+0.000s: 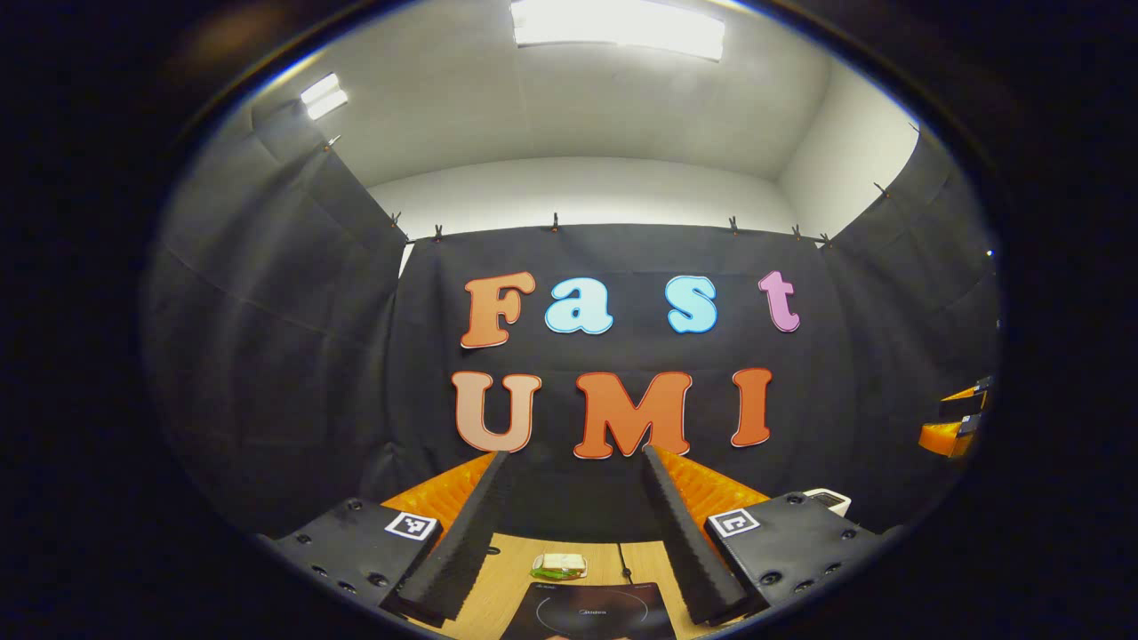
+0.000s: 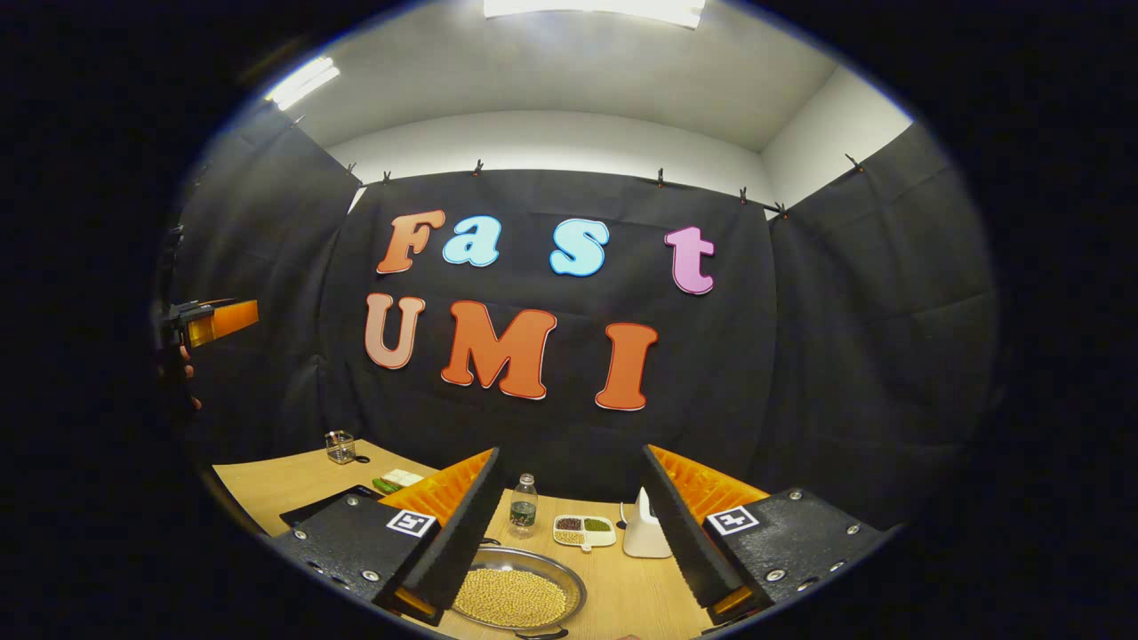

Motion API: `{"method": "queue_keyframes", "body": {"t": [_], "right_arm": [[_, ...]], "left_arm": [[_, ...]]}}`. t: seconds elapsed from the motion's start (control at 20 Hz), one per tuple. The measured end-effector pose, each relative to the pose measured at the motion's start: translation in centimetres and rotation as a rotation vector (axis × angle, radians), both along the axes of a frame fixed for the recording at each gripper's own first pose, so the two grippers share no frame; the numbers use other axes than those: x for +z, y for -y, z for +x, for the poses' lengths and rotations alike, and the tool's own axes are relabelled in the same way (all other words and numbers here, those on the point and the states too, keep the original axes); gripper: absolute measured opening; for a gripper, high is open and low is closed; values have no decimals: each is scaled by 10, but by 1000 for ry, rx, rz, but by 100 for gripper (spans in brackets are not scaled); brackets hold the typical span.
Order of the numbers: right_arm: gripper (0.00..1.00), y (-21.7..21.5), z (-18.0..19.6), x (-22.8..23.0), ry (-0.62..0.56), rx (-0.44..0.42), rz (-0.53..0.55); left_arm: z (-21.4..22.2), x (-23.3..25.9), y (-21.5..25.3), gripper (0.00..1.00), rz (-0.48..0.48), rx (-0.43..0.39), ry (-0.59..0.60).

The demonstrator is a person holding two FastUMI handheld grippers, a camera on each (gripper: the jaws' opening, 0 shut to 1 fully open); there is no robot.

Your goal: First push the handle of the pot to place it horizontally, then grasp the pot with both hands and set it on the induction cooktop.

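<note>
In the right gripper view a shallow metal pot (image 2: 517, 594) full of yellow beans sits on the wooden table, low between my fingers. A dark handle (image 2: 542, 633) shows at its near rim. My right gripper (image 2: 571, 452) is held above and in front of the pot, open and holding nothing. The black induction cooktop (image 1: 591, 613) lies on the table under my left gripper (image 1: 575, 455), which is open and raised off the table. The cooktop (image 2: 324, 505) also lies to the left of the pot, partly hidden by a finger.
A sponge (image 1: 560, 565) lies behind the cooktop. Behind the pot stand a small bottle (image 2: 524, 505), a divided dish (image 2: 584, 530) of beans and a white appliance (image 2: 645, 529). A glass cup (image 2: 340, 446) stands at the far left. The black cloth wall closes the table's back.
</note>
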State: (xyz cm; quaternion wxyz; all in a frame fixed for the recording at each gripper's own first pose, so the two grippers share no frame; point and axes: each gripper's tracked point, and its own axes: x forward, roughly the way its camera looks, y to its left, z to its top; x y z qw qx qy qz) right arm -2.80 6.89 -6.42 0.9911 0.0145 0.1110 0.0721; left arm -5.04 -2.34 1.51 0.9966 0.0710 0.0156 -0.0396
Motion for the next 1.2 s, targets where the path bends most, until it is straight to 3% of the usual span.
{"method": "queue_keyframes", "body": {"t": [0.2, 0.25, 0.4, 0.6, 0.75, 0.95, 1.2], "right_arm": [[95, -14, -19, -45, -135, 59, 9], [95, -17, -27, -58, -183, 81, 19], [95, -34, -41, -97, -316, 138, 50], [94, -68, -82, -164, -583, 271, 89], [92, -72, -103, -193, -733, 288, 121], [86, -84, -113, -218, -837, 299, 138], [66, -93, -131, -247, -985, 297, 214]], "left_arm": [[-2, -22, -1, 98, 31, -8, -47], [-2, -25, -4, 93, 48, -3, -60], [-2, -33, -9, 98, 72, 10, -82], [-2, -40, -14, 98, 88, 27, -102], [-3, -42, -16, 99, 103, 32, -107], [-4, -49, -15, 98, 122, 35, -122], [-1, -58, -11, 98, 131, 31, -147]]}}
